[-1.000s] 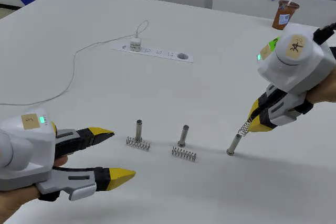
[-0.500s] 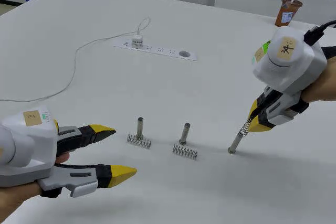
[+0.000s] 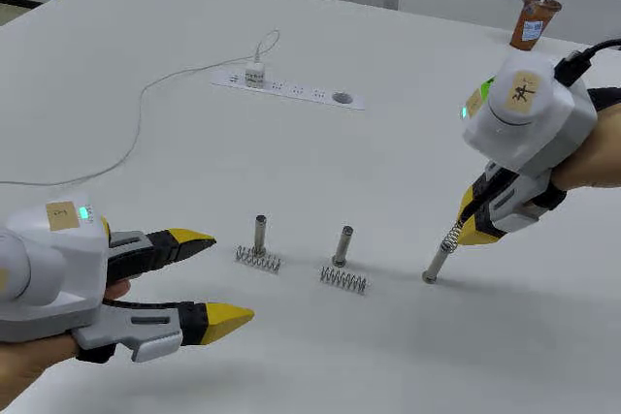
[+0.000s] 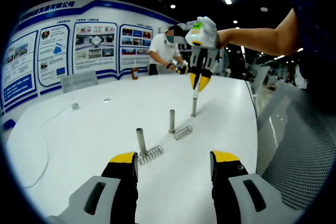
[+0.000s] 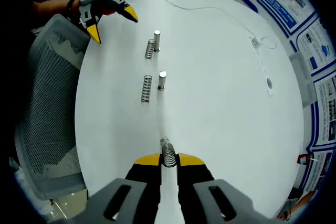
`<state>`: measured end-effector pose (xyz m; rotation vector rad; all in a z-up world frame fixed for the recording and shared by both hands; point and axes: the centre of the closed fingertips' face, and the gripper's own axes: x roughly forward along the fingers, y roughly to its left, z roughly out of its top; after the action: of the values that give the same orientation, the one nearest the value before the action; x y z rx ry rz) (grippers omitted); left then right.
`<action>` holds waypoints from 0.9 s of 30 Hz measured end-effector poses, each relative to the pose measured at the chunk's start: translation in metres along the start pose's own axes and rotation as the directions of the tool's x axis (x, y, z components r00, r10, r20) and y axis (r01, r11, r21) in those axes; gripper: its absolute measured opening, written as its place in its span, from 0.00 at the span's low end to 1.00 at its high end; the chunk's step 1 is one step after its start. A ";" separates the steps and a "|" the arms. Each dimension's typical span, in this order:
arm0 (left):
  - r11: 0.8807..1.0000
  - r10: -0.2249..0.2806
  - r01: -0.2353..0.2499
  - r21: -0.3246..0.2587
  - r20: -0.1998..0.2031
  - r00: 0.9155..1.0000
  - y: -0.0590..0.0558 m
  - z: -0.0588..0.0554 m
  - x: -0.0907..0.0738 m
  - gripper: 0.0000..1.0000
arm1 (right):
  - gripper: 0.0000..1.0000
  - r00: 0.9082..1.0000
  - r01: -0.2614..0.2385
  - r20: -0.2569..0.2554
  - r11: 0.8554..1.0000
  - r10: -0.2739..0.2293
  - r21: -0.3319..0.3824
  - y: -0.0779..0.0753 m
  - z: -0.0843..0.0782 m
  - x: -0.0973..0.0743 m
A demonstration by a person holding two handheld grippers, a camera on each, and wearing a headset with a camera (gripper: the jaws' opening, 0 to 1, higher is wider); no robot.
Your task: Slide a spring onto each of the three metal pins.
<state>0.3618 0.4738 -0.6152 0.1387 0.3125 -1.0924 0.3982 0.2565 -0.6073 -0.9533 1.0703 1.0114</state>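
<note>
Three short metal pins stand upright in a row on the white table: a left pin (image 3: 260, 234), a middle pin (image 3: 343, 244) and a right pin (image 3: 436, 263). One spring (image 3: 257, 259) lies at the left pin's foot, and another spring (image 3: 343, 280) lies by the middle pin. My right gripper (image 3: 467, 231) is shut on a third spring (image 3: 451, 237), whose lower end meets the right pin's top. From above, that held spring (image 5: 168, 153) sticks out past the right gripper (image 5: 168, 161). My left gripper (image 3: 228, 276) hovers open left of the row, with nothing between its fingers.
A white power strip (image 3: 291, 94) with a plugged-in charger and a long cable lies farther back on the table. A drink cup (image 3: 532, 21) with a straw stands at the far right edge. A mesh chair (image 5: 52, 103) sits beside the table. A person (image 4: 165, 51) stands in the background.
Hardly anything: my right gripper has tilted slightly while keeping the spring at the right pin's top. The left gripper stays where it was, open.
</note>
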 end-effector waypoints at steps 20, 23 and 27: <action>1.000 -0.013 0.013 0.004 -0.007 1.000 -0.004 -0.002 0.003 0.57 | 0.12 0.997 -0.038 -0.063 0.999 0.039 0.026 0.004 -0.005 0.035; 1.000 -0.016 0.016 0.004 -0.008 1.000 -0.005 -0.002 0.004 0.57 | 0.12 0.997 -0.038 -0.070 0.999 0.040 0.030 0.004 -0.007 0.041; 1.000 -0.018 0.018 0.006 -0.008 1.000 -0.007 -0.001 0.005 0.56 | 0.12 0.996 -0.041 -0.078 0.998 0.044 0.036 0.005 -0.009 0.046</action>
<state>0.3577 0.4672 -0.6173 0.1456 0.3181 -1.1113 0.3993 0.2569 -0.6544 -0.9525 1.1746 0.9938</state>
